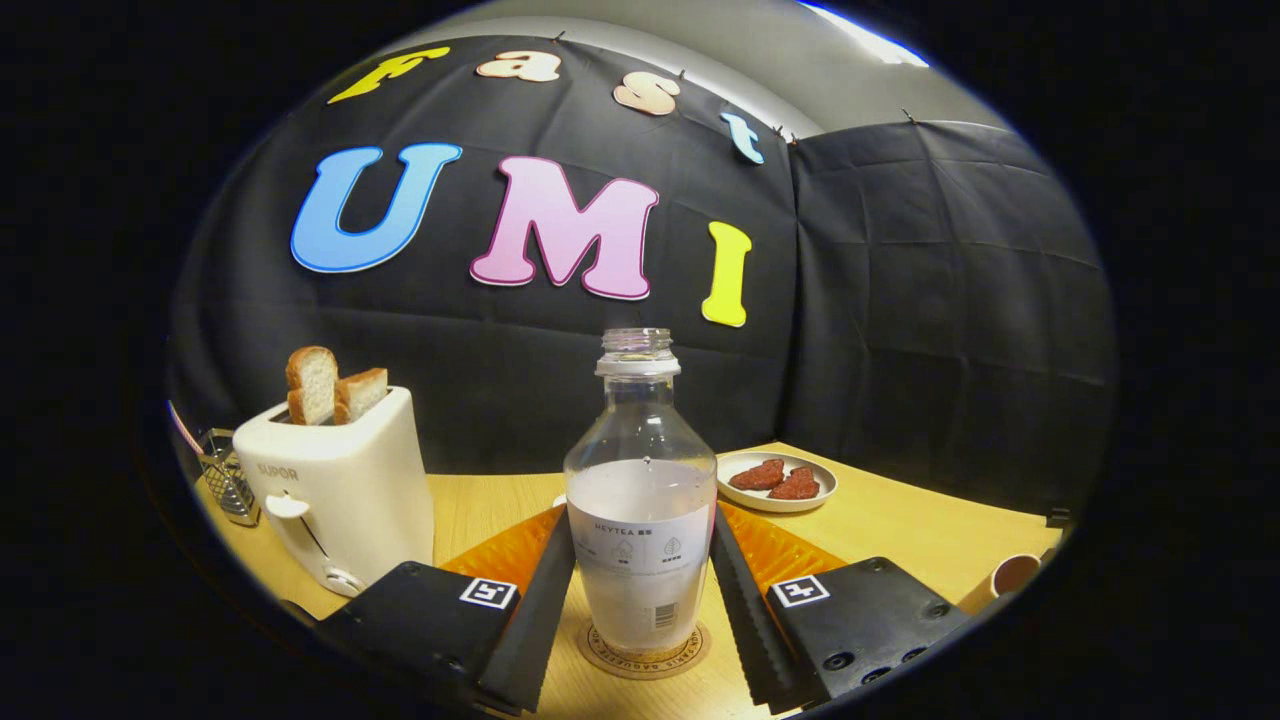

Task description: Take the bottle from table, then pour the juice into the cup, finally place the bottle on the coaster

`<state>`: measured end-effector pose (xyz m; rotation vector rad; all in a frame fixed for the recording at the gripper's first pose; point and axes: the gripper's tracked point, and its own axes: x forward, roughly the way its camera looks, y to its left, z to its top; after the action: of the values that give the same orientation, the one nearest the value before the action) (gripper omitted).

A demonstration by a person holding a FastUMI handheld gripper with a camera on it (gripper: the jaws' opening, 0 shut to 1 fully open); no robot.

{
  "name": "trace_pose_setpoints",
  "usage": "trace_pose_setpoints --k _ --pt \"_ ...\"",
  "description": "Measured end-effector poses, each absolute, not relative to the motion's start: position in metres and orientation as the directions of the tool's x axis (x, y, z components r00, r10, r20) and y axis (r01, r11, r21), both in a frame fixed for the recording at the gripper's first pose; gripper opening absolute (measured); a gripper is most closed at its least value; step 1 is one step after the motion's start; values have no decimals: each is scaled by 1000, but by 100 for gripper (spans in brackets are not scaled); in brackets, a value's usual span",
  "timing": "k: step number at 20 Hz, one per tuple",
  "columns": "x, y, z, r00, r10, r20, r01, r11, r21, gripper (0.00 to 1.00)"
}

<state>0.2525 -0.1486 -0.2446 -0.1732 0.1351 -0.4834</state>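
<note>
A clear bottle (640,500) without a cap, about half full of pale cloudy juice, stands upright on a round cork coaster (612,655). My gripper (643,525) is around it at label height. Both fingertips (562,540) touch the bottle's sides with no gap showing, so the gripper is shut on the bottle. A paper cup (1012,575) stands off to the right, beyond the right finger, and its contents are hidden from me.
A white toaster (340,490) holding two bread slices stands to the left, with a metal rack (225,475) behind it. A plate (822,492) with two red pieces lies behind the bottle to the right. An orange mat (505,550) covers the wooden table (900,530) under the fingers.
</note>
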Motion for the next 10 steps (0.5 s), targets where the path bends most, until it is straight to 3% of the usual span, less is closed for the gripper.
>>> trace_pose_setpoints --k 10 --pt "254 -159 -259 870 -485 -83 464 865 -194 77"
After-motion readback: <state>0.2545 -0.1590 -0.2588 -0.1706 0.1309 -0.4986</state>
